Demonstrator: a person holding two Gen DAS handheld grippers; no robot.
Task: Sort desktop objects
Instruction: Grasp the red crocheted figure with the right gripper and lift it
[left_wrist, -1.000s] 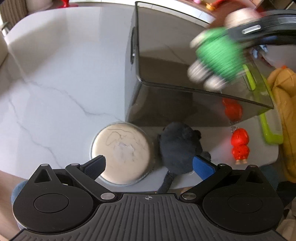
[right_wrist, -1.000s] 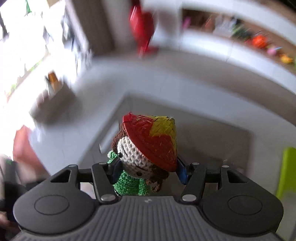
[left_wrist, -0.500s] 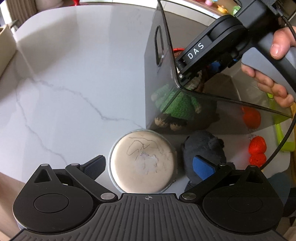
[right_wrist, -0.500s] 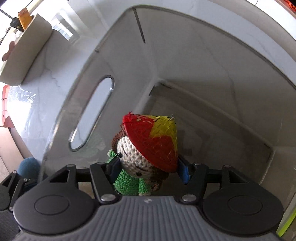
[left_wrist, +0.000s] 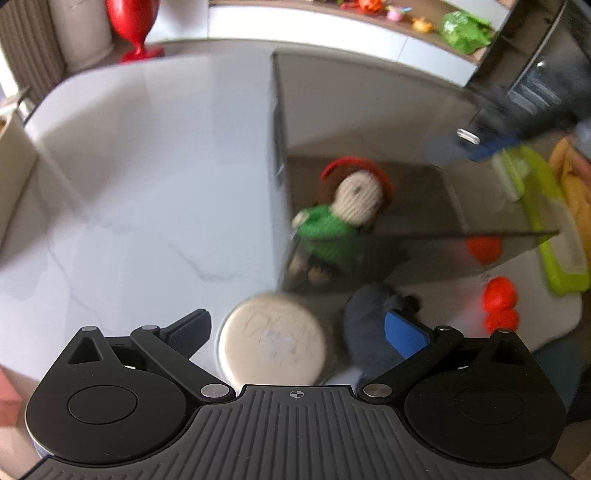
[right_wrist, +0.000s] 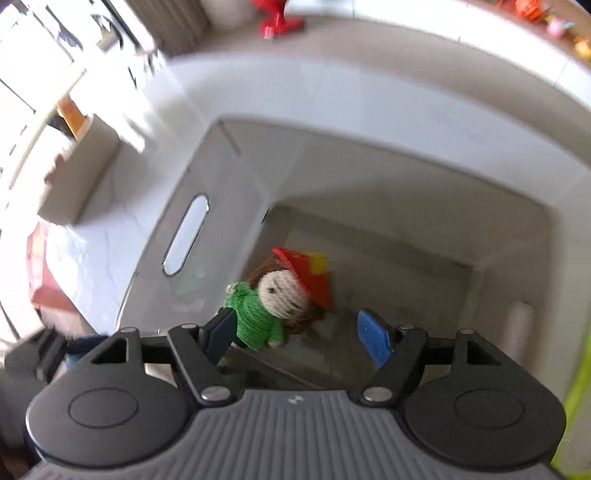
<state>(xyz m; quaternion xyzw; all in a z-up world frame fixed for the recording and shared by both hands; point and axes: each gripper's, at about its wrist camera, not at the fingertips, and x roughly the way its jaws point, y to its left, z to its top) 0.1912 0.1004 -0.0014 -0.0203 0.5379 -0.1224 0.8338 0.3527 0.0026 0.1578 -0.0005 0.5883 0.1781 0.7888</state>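
Note:
A crocheted doll (right_wrist: 275, 299) in a green top and red-and-yellow hat lies on the floor of the clear smoky bin (right_wrist: 229, 177). My right gripper (right_wrist: 299, 336) hangs above it inside the bin's mouth, its jaws opening, and the pads do not touch the doll. In the left wrist view the same doll (left_wrist: 340, 221) shows through the bin's wall (left_wrist: 406, 254). My left gripper (left_wrist: 299, 326) stands open over a round beige lid (left_wrist: 271, 341) and a dark plush toy (left_wrist: 373, 321) at the table's near edge.
Red figurines (left_wrist: 498, 302) lie right of the plush toy, and a lime-green tray (left_wrist: 550, 221) sits beyond them. A red vase (left_wrist: 136, 26) stands at the table's far side. A white box (right_wrist: 66, 177) sits left of the bin on the marble table (left_wrist: 129, 166).
The right gripper carried the doll into the bin, spread its jaws and let go; the doll now lies on the bin floor. The right gripper has risen. The left gripper lifted slightly.

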